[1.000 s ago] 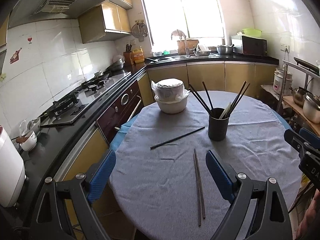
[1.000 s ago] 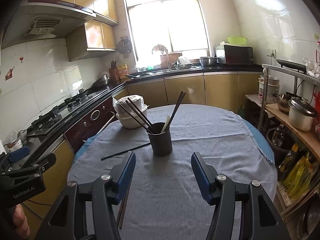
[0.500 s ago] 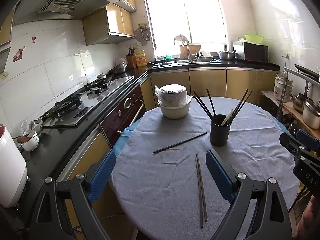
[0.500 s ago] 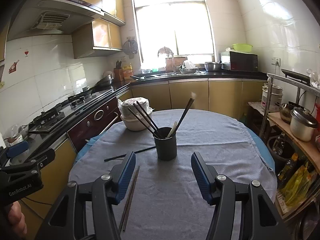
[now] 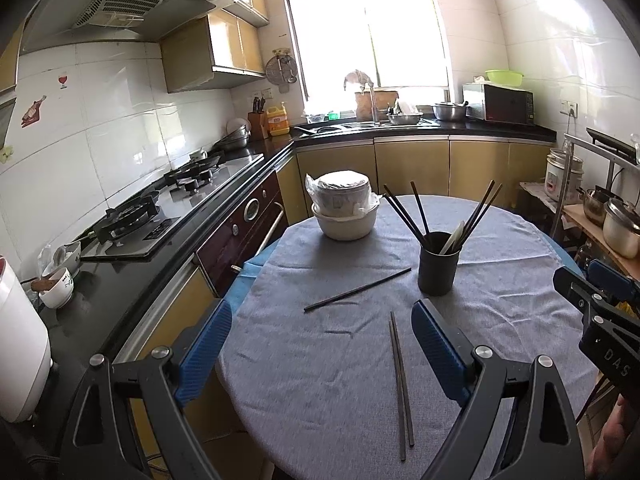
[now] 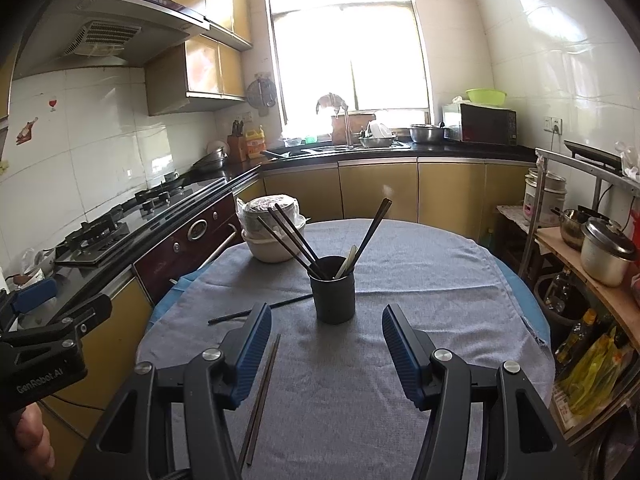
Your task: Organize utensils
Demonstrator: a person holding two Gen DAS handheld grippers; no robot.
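A round table point(image 5: 520, 308) draped in a slightly wrinkled grey woven cloth, with a blue layer peeking out at its rim, carries the utensils. Near its middle stands a matte black cylindrical holder point(image 5: 438, 263) point(image 6: 333, 295), from which several thin dark chopsticks point(image 5: 404, 214) point(image 6: 294, 240) fan out to both sides alongside a pale flat utensil whose lower part is hidden inside the holder. One black chopstick point(image 5: 357, 290) point(image 6: 260, 311) lies loose on the cloth to the left of the holder, slanting; in the right wrist view its middle is covered by a claw finger. A brownish pair of chopsticks point(image 5: 400, 380) point(image 6: 260, 396) lies side by side closer to the near edge, well apart from the holder. Behind, a stack of white bowls point(image 5: 345, 212) wrapped in clear crinkled plastic sits at the far left of the table. The left claw point(image 5: 322, 354) hangs above the near edge with its ribbed blue pads spread wide and nothing between them; the right claw point(image 6: 326, 354) is likewise spread apart and empty, framing the holder. The right claw shows only partly at the right border of the left wrist view, cut off by the frame.
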